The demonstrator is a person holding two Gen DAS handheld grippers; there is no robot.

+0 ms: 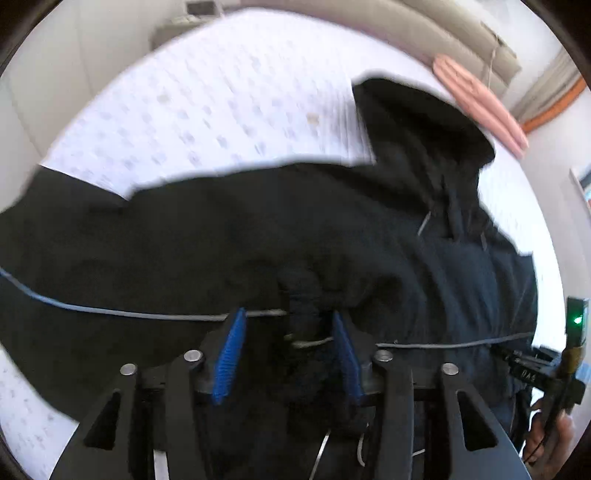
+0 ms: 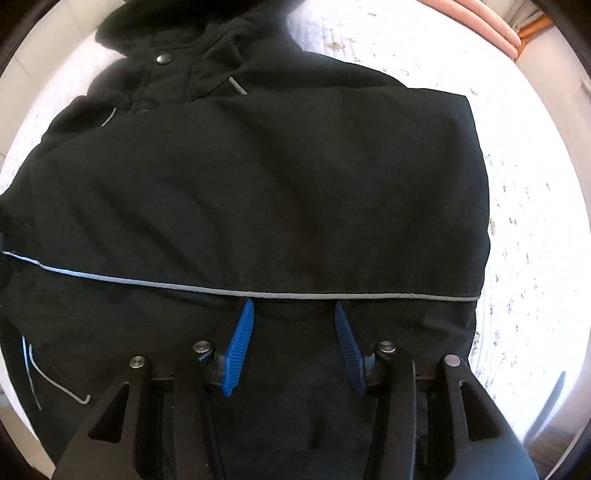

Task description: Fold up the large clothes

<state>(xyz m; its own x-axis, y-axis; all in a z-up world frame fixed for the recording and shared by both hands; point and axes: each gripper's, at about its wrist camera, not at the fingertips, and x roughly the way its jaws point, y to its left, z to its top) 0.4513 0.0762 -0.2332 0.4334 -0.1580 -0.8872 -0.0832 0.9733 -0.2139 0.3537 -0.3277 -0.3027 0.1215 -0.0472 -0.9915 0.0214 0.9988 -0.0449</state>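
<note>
Left wrist, blurry: your left gripper [image 1: 288,325] looks spread around a bunched fold of the black jacket [image 1: 258,229] on the bed [image 1: 207,96].
Right wrist: your right gripper [image 2: 293,314] is spread over the hem. Thick, soft, heavy; grab doubled edges.

Both grippers' fingers [image 1: 229,354] [image 2: 238,350] apart.

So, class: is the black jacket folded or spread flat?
Partly folded: the black jacket has one panel doubled across its front, hood still out.
</note>
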